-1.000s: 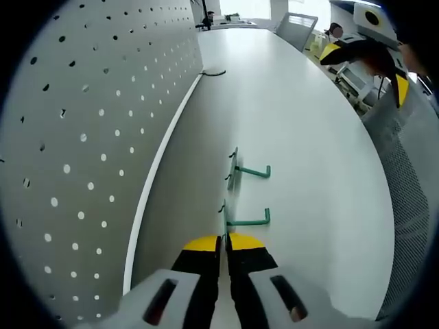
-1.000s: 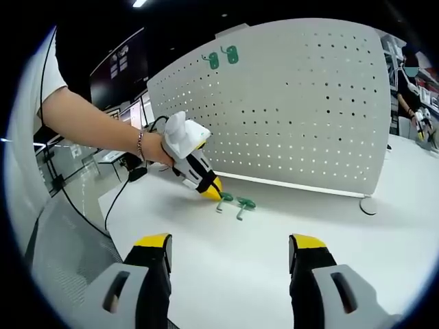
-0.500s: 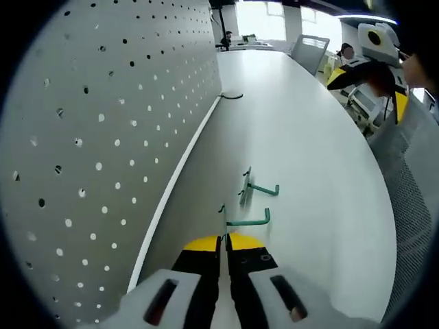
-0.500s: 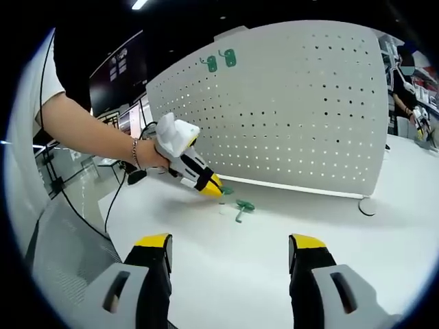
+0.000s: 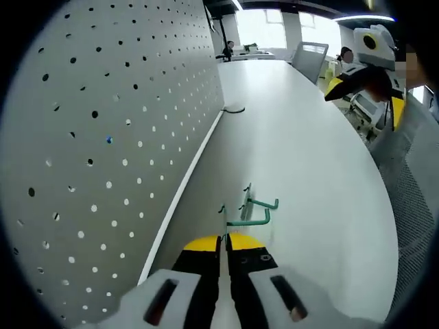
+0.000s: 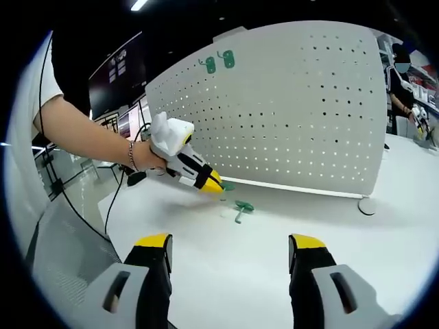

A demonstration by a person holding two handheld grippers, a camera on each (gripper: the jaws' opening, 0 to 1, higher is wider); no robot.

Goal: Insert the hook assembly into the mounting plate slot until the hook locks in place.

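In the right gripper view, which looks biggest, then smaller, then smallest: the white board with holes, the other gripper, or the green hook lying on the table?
1. White board with holes: by far the biggest.
2. Left gripper, with its white body.
3. Green hook on the table: the smallest.

The right gripper (image 6: 230,259) stands with its black, yellow-tipped jaws wide apart over the white table (image 6: 274,253). Ahead, the left gripper (image 6: 214,184) clasps one green metal hook (image 6: 226,185); another green hook (image 6: 242,208) lies beside it, before the white perforated pegboard (image 6: 302,116)
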